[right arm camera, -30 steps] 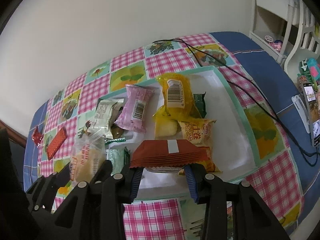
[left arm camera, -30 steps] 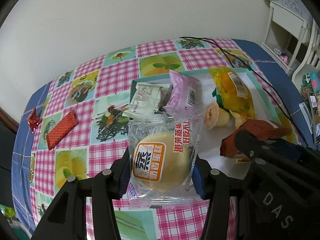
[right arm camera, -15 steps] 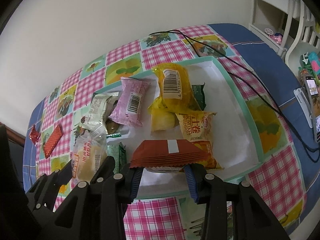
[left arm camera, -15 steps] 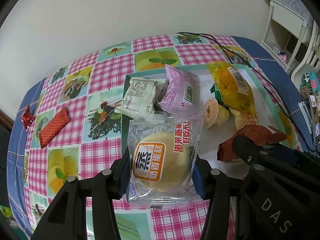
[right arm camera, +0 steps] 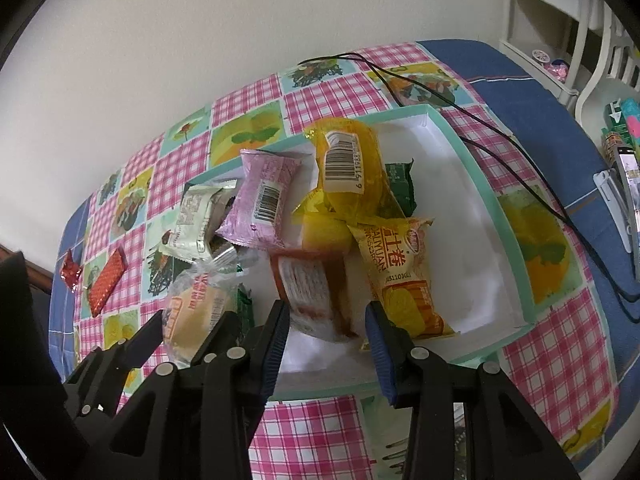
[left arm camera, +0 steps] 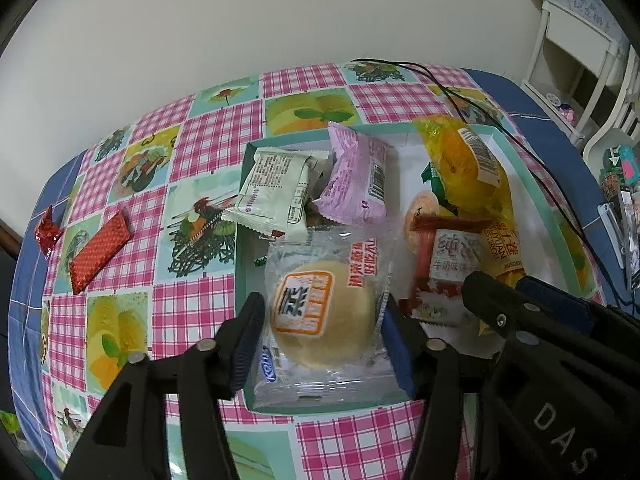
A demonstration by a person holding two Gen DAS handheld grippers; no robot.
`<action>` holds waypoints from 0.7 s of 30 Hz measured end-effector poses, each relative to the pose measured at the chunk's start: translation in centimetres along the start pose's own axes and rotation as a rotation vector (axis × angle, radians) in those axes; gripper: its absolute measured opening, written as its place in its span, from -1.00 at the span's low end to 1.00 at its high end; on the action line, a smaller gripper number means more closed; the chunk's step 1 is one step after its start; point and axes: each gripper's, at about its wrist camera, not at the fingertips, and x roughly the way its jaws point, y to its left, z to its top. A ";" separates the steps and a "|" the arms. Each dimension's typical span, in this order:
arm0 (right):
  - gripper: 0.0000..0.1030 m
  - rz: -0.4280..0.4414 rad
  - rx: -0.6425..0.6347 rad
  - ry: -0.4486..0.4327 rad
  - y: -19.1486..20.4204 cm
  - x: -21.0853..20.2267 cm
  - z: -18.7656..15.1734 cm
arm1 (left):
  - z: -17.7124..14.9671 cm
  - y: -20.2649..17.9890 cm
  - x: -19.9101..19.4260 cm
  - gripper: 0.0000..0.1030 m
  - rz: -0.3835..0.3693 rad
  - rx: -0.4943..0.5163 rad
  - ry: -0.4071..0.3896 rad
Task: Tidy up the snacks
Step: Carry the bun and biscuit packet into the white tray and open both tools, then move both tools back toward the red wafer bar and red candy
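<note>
A clear-wrapped bun (left arm camera: 316,312) lies in the near left corner of the teal tray (left arm camera: 242,288). My left gripper (left arm camera: 322,340) straddles it with its jaws opening, and the pads no longer press the wrapper. The red-brown wafer packet (right arm camera: 312,292) lies flat on the tray floor (right arm camera: 460,248), its near end between the fingertips of my right gripper (right arm camera: 326,340). Those jaws stand narrowly apart, and a strip of white tray shows beside the right pad. In the left wrist view the same packet (left arm camera: 444,264) shows its white label, next to the right gripper (left arm camera: 492,300).
Pink (left arm camera: 360,184), white-green (left arm camera: 276,192) and yellow (left arm camera: 464,160) packets fill the back of the tray. A flat red packet (left arm camera: 100,258) and a small red candy (left arm camera: 48,232) lie on the checked cloth at far left. A black cable (left arm camera: 460,96) runs along the tray's right side.
The bun has dropped out of the left jaws into the tray, and those jaws have widened. The red-brown packet has tipped out of the right gripper's hold and onto the tray floor.
</note>
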 end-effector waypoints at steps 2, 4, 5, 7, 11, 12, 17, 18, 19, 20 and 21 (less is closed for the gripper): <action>-0.17 -0.002 0.000 -0.004 0.0 -0.1 0.0 | 0.0 0.0 0.0 0.23 -0.001 -0.002 -0.001; -0.17 0.000 0.002 -0.007 0.0 -0.2 0.0 | 0.1 0.1 -0.1 0.25 0.000 -0.005 -0.004; -0.17 0.001 0.004 -0.008 0.0 -0.2 0.0 | 0.1 0.2 -0.1 0.27 0.002 -0.007 -0.005; -0.17 0.002 0.008 -0.011 -0.1 -0.3 0.0 | 0.1 0.3 -0.2 0.33 0.000 -0.010 -0.006; -0.16 0.005 0.017 -0.024 -0.2 -0.7 0.1 | 0.2 0.4 -0.6 0.33 -0.008 -0.017 -0.011; -0.17 0.006 0.020 -0.029 -0.3 -0.8 0.1 | 0.3 0.4 -0.7 0.33 -0.009 -0.017 -0.012; -0.17 0.011 0.038 -0.044 -0.6 -1.3 0.3 | 0.4 0.7 -1.3 0.44 -0.018 -0.024 -0.014; -0.17 0.011 0.042 -0.046 -0.7 -1.3 0.3 | 0.5 0.8 -1.4 0.52 -0.020 -0.028 -0.016; -0.17 0.012 0.045 -0.048 -0.8 -1.4 0.2 | 0.5 1.0 -1.6 0.54 -0.024 -0.033 -0.018; -0.17 0.013 0.049 -0.050 -0.8 -1.4 0.2 | 0.6 1.2 -1.8 0.54 -0.029 -0.038 -0.021; -0.17 0.014 0.052 -0.052 -0.9 -1.5 0.3 | 0.6 1.4 -2.0 0.54 -0.033 -0.042 -0.023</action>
